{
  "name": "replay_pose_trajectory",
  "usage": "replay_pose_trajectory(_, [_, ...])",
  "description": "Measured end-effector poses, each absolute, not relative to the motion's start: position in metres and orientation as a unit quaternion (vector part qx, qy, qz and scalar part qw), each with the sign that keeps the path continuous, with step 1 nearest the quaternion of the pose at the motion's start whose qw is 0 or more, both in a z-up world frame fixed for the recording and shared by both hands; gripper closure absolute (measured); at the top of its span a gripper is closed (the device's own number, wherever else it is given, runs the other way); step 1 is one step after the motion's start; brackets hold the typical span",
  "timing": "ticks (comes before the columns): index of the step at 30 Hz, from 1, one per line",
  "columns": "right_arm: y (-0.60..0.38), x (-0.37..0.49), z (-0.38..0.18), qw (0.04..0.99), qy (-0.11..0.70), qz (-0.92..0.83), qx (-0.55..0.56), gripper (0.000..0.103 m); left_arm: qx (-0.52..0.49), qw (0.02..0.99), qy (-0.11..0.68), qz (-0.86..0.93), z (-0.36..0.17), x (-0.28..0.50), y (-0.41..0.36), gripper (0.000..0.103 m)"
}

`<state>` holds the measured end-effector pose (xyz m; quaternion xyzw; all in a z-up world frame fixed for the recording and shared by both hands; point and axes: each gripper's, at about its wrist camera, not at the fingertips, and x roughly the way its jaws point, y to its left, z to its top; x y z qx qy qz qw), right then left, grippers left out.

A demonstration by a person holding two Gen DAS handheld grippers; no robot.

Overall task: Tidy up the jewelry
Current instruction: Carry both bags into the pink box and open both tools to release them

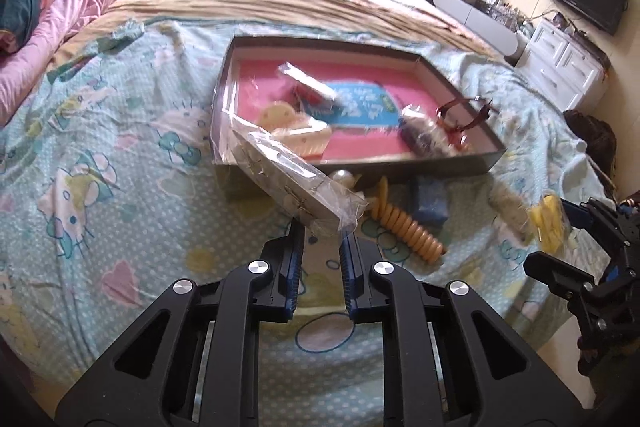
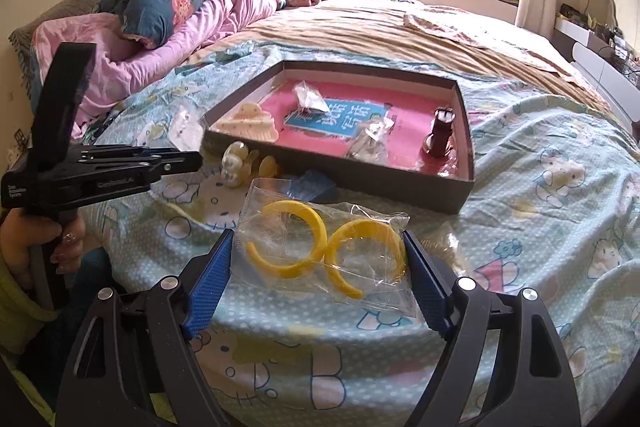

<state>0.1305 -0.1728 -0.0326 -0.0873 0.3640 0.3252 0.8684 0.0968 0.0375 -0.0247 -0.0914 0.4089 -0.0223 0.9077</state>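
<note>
A shallow dark box with a pink lining (image 1: 452,169) (image 2: 466,131) lies on the bed and holds bagged jewelry, a cream hair clip (image 2: 250,121) and a red watch (image 2: 440,131). My left gripper (image 1: 322,239) is shut on a clear packet of earrings on a card (image 1: 296,183), held up at the box's near left corner. My right gripper (image 2: 320,255) is open, its blue pads on either side of a clear bag with two yellow hoops (image 2: 320,247) that lies on the quilt in front of the box.
On the quilt by the box lie a yellow bead string (image 1: 408,227), a blue pouch (image 1: 430,201) and a white skull-like charm (image 2: 234,163). The left gripper and hand show at the right wrist view's left (image 2: 100,167). Pink bedding lies far left.
</note>
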Motion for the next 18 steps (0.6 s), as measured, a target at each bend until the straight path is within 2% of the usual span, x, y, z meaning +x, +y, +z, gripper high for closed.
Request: replay_pose_trajectory(18, [-0.193, 0.166, 0.002, 0.900, 0.320, 0.289, -0.059, 0.023, -0.110, 0.921, 0.372, -0.028, 0.007, 0.110, 0.043, 0.093])
